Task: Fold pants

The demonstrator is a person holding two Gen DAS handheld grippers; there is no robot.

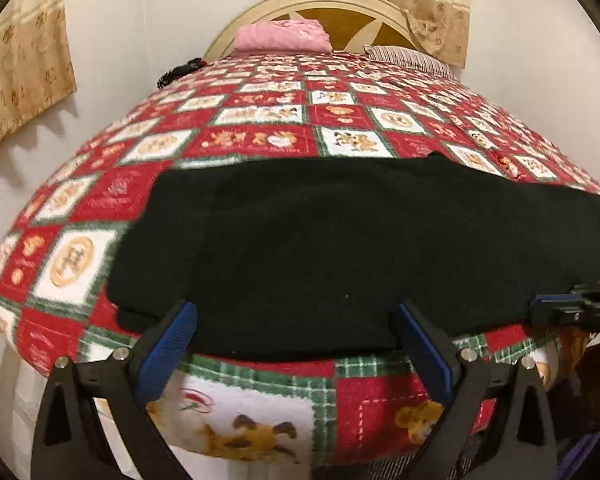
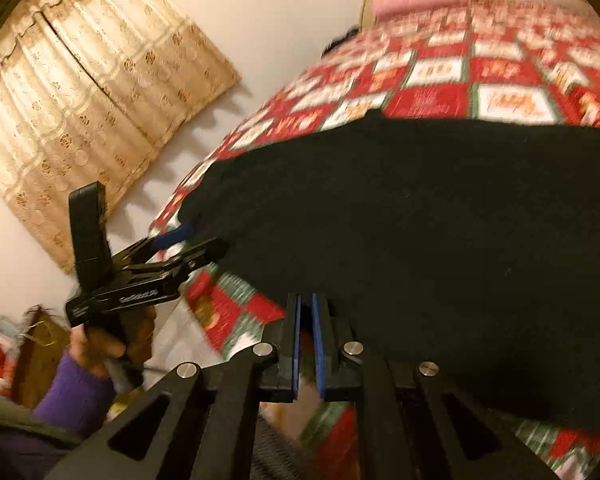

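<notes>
1. Pants (image 1: 340, 248), black and folded into a broad slab, lay across the near end of the bed's red patchwork quilt (image 1: 260, 120).
2. Left gripper (image 1: 296, 320) stood with its fingers spread wide at the pants' near edge, holding nothing.
3. Right gripper (image 2: 306, 320) had its blue pads nearly together at the hem; any pinched cloth was impossible to tell.

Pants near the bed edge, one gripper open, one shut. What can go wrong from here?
1. The black pants lie along the blanket's near edge; a tug toward the person may slide them off the bed.
2. The left gripper is open with the hem between its fingers; closing deep may pinch the blanket too.
3. The right gripper is shut with nothing visibly between its pads, so it may have no hold on the cloth.
</notes>
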